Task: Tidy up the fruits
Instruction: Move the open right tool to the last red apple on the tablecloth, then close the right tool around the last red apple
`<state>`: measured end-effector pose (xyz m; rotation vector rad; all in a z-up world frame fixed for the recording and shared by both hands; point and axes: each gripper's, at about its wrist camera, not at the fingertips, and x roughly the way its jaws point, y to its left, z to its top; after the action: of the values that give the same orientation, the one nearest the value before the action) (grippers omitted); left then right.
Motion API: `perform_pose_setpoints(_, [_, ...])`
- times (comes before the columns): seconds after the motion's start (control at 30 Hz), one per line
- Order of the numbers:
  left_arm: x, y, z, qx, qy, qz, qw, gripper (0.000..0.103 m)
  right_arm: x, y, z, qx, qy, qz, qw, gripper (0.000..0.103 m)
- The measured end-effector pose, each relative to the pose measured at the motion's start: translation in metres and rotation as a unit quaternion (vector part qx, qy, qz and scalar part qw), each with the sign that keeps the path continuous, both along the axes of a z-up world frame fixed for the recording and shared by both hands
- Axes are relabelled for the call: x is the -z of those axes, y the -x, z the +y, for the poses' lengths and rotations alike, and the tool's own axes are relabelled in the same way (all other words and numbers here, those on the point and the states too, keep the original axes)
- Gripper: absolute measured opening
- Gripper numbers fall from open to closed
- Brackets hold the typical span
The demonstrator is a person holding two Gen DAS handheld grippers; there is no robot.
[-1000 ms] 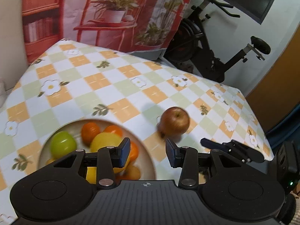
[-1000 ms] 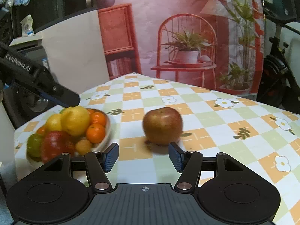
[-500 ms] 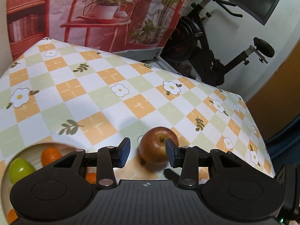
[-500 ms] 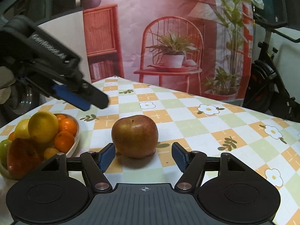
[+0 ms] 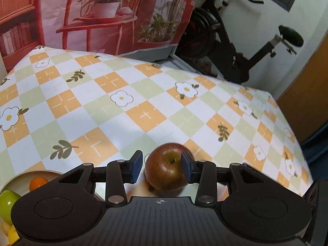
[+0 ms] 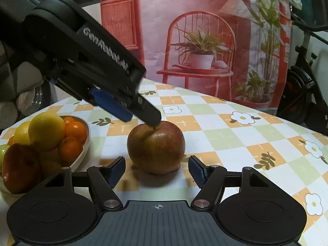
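A red-brown apple sits on the checkered tablecloth. My left gripper is open and hangs over the apple from above, one finger on each side of it; in the right wrist view it reaches the apple's top. My right gripper is open and empty, just in front of the apple, low over the cloth. A white bowl left of the apple holds lemons, oranges, a green fruit and a red apple.
The table's right edge drops off toward an exercise bike. A printed backdrop hangs behind the table. A wooden door stands at the far right.
My left gripper has swung right from over the bowl and come down around the apple. My right gripper has moved closer to the apple.
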<state>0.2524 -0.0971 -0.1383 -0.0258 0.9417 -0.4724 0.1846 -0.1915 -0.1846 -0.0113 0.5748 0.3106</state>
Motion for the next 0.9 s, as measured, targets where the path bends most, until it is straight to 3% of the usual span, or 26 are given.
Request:
perform_pose_setpoints(0.47, [0.006,-0.001,-0.011,0.031,0.014,0.013,0.9993,0.043,0.002,-0.025,0.003,0.002,0.005,0.010,1.000,0.064])
perform_pose_setpoints(0.9, [0.006,-0.006,-0.001,0.016,0.027,0.031,0.9990,0.039,0.006,-0.030,-0.003,-0.007,-0.006,0.027,1.000,0.062])
